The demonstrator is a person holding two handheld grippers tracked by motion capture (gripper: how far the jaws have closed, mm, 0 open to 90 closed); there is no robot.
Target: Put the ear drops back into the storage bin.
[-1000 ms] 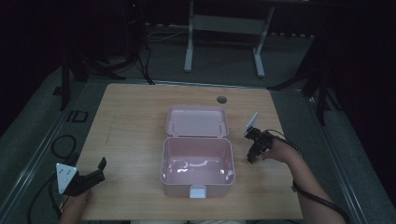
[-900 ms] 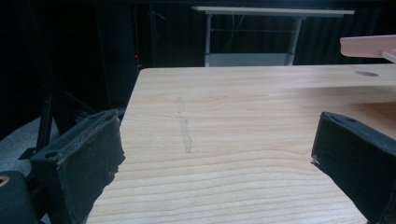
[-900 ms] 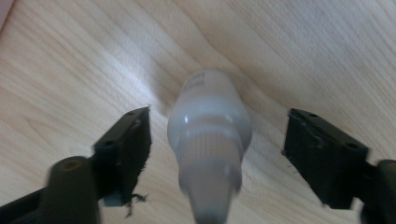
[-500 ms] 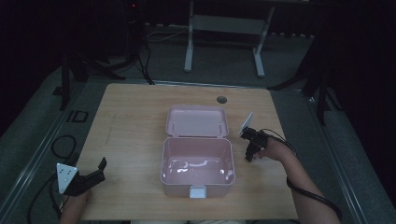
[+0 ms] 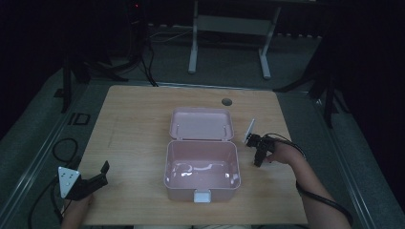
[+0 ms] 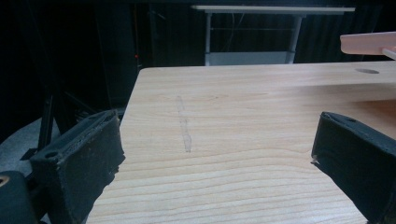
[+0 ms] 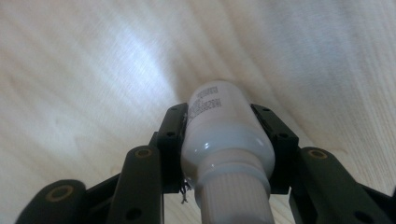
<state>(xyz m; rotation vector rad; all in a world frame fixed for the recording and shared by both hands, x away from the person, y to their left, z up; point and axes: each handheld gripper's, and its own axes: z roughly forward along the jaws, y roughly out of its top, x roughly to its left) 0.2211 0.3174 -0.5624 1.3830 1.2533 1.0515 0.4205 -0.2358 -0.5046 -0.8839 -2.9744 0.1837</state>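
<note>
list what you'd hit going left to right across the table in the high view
left gripper → open pink box → right gripper, shut on a small white bottle

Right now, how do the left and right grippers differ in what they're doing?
The left gripper has its jaws spread wide and holds nothing; the right gripper is shut on a white bottle. The left sits low at the table's near left corner; the right is beside the open pink box. Both have black jaws.

Black hand-held gripper [image 5: 89, 183] with grey three-cornered plate, trailing cable.
</note>
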